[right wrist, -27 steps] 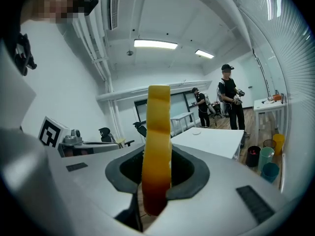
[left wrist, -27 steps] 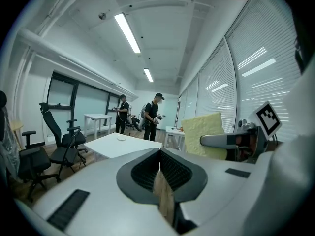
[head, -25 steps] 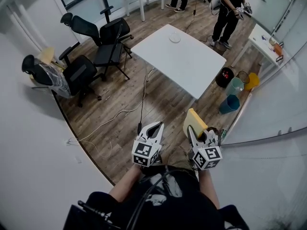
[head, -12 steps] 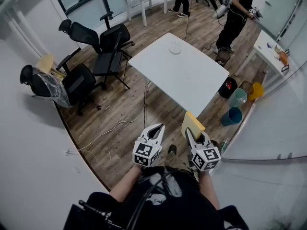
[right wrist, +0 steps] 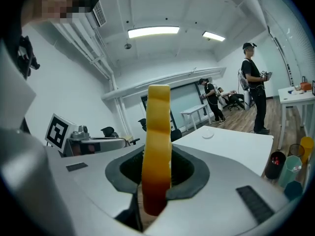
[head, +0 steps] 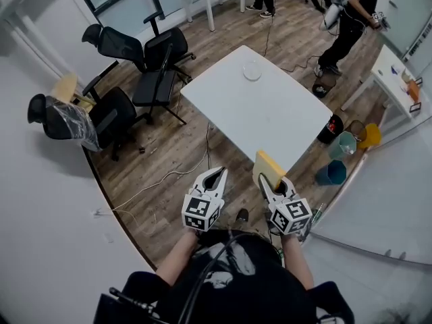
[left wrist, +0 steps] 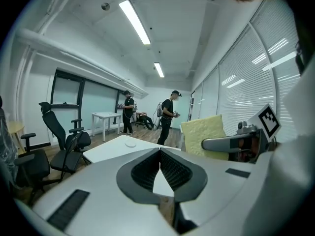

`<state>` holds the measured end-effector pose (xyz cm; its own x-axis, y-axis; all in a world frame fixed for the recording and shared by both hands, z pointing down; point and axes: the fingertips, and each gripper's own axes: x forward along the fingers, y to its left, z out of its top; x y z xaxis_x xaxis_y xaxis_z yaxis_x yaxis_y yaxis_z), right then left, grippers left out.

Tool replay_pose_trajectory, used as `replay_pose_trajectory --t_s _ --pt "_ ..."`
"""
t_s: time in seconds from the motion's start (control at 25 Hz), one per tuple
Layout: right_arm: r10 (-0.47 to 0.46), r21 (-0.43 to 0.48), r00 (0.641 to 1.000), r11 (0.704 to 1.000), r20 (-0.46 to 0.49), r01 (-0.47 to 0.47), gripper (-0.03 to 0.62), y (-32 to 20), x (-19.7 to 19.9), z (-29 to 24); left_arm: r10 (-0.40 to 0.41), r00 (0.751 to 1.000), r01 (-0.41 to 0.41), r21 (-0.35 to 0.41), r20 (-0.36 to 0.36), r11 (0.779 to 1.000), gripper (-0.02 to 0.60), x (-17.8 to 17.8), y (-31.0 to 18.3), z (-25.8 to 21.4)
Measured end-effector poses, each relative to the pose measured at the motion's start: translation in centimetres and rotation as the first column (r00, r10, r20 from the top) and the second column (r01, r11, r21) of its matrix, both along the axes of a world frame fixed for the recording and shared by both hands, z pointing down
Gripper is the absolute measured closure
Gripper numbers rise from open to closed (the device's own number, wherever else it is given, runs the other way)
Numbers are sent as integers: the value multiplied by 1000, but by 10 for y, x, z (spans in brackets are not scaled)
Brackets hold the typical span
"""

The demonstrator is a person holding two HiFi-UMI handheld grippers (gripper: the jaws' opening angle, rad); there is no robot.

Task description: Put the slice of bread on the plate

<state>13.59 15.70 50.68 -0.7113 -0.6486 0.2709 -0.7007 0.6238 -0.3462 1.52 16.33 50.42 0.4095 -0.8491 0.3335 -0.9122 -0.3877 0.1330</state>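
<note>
Right gripper (head: 268, 183) clamps the bread slice (right wrist: 157, 146) edge-on, its lower end buried between the jaws; left gripper (head: 215, 175) closed, empty; plate (head: 252, 70) far ahead, tiny, details unreadable.

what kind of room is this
Probably an office or lab workroom: black swivel chairs, plain white tables on a wood-look floor, and strip lights overhead.

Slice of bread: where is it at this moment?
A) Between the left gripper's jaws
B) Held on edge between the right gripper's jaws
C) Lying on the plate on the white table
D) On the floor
B: the right gripper view shows the slice of bread clamped on edge by the right gripper; the plate lies far ahead.
</note>
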Motion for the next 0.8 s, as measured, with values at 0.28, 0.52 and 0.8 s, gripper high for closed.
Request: replay_pose_trajectory --t_s 0.28,0.52,0.8 --pt "19 -17 1000 1000 -18 -19 499 -71 -39 11 30 999 -30 -8 11 1000 574 -34 -73 11" --pt "81 7 995 997 -51 -81 499 -136 -74 8 116 993 -116 21 5 993 574 -68 -147 6" --pt "140 -44 988 989 -66 -143 499 -183 -92 27 172 985 -172 -16 0 985 574 -90 -205 27"
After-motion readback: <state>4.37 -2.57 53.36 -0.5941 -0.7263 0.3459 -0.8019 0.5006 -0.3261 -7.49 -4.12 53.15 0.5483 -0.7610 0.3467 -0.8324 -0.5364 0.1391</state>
